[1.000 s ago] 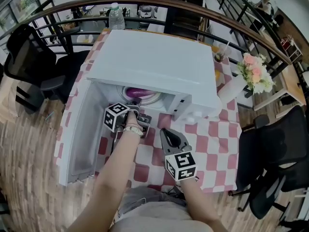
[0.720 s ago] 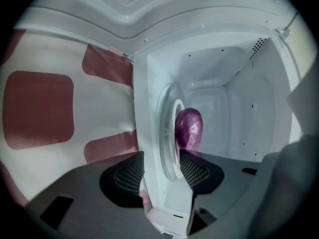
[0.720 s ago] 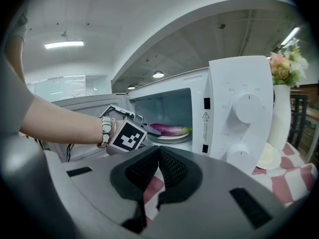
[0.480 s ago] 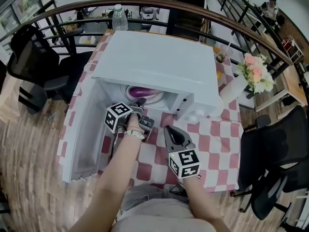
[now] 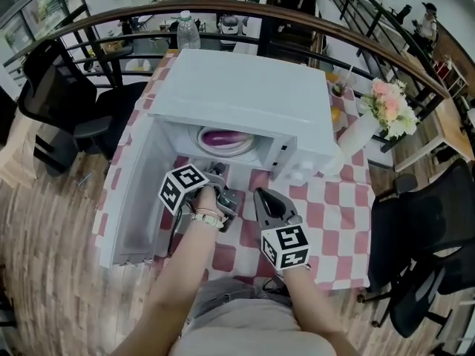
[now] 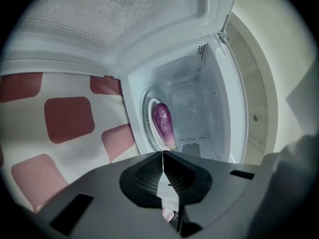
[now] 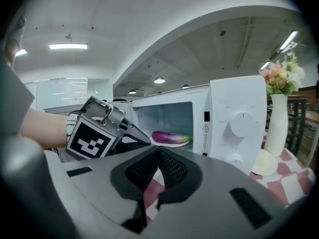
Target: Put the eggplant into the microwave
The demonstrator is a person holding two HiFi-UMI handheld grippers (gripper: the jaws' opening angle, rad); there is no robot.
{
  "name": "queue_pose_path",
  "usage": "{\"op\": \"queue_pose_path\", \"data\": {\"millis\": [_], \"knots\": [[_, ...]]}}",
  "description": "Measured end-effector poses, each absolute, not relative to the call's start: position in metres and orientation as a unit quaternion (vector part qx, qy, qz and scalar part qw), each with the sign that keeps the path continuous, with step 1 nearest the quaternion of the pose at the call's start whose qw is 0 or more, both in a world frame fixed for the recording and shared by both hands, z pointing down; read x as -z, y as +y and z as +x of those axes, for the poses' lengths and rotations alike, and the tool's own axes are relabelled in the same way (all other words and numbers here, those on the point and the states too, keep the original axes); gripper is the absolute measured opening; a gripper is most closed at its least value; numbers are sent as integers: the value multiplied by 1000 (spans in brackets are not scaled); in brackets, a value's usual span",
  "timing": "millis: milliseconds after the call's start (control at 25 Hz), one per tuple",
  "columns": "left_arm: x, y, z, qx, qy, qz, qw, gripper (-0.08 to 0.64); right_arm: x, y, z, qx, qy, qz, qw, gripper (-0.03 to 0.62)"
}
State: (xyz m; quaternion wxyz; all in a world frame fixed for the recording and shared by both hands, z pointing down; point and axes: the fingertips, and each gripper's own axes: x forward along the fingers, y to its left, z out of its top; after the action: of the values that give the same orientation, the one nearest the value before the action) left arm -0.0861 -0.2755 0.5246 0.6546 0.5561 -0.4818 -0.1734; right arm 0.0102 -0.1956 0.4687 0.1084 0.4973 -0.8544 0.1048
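Observation:
A purple eggplant (image 5: 221,138) lies on the round white plate (image 5: 245,148) inside the white microwave (image 5: 252,102), whose door (image 5: 137,199) hangs open to the left. In the left gripper view the eggplant (image 6: 163,123) rests alone in the cavity, clear of the jaws. My left gripper (image 5: 220,176) hovers just outside the opening; its jaws are closing and meet with nothing between them (image 6: 163,154). My right gripper (image 5: 261,197) waits beside it over the checked cloth, shut and empty (image 7: 159,151). From the right gripper view I see the eggplant (image 7: 171,137) beyond the left gripper (image 7: 142,137).
The red-and-white checked tablecloth (image 5: 334,213) covers the table. A white vase of flowers (image 5: 390,110) stands right of the microwave, and a water bottle (image 5: 188,30) behind it. Black chairs (image 5: 56,95) flank the table, and a curved railing (image 5: 223,6) runs along the back.
The left gripper has drawn back from the microwave opening toward me and risen a little. The eggplant stays on the plate. The right gripper has hardly moved.

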Motion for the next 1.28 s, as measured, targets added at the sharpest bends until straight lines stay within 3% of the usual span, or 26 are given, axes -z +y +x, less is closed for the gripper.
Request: {"op": "queue_pose_path", "data": {"millis": [240,560,1280], "knots": [[-497,-259,-77,195,-443,607,630,3,-464,-188,10,-100,-855,497,107,25],[-460,-237,-78,219,-437,700,521,3,-461,-180,6,-92,-857,495,107,25],[-405,-189,-50,69,-462,874,134,3,-442,-166,5,-70,-862,499,63,25]]}}
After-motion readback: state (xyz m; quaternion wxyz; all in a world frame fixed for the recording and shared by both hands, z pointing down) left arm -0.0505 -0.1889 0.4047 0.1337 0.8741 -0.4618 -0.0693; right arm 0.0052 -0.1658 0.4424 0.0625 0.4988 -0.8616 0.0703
